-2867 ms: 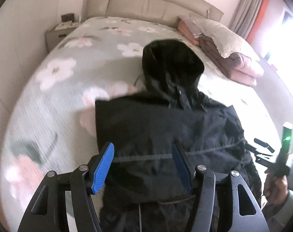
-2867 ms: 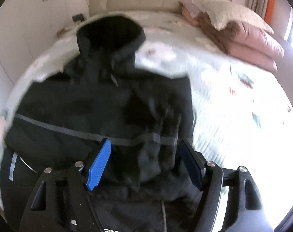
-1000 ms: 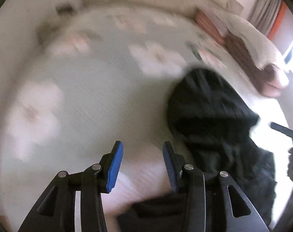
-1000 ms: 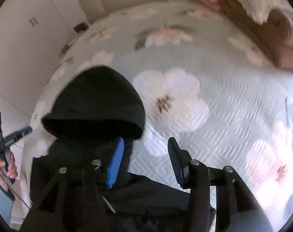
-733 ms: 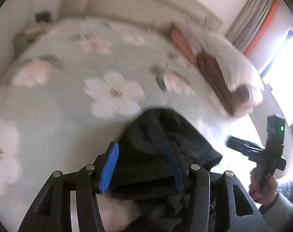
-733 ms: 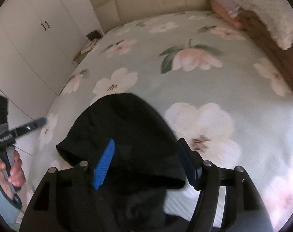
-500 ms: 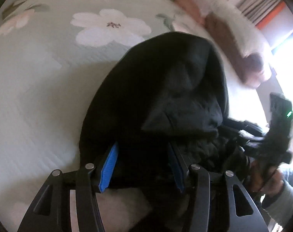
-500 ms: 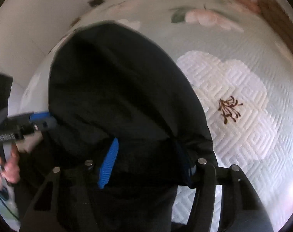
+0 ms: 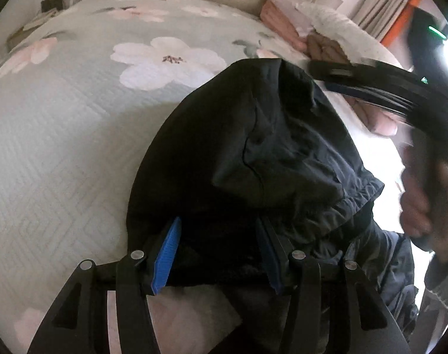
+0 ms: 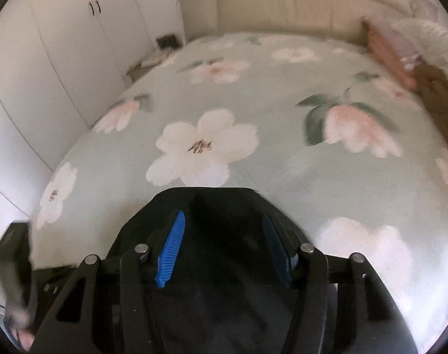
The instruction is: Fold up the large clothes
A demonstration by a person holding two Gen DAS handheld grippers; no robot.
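Nearer now, crinkled black hood (image 9: 262, 147) between both tongs, newly widened.

The big black jacket (image 9: 253, 153) lies crumpled on the flowery bed (image 9: 61, 135), its hood puffed up on top.
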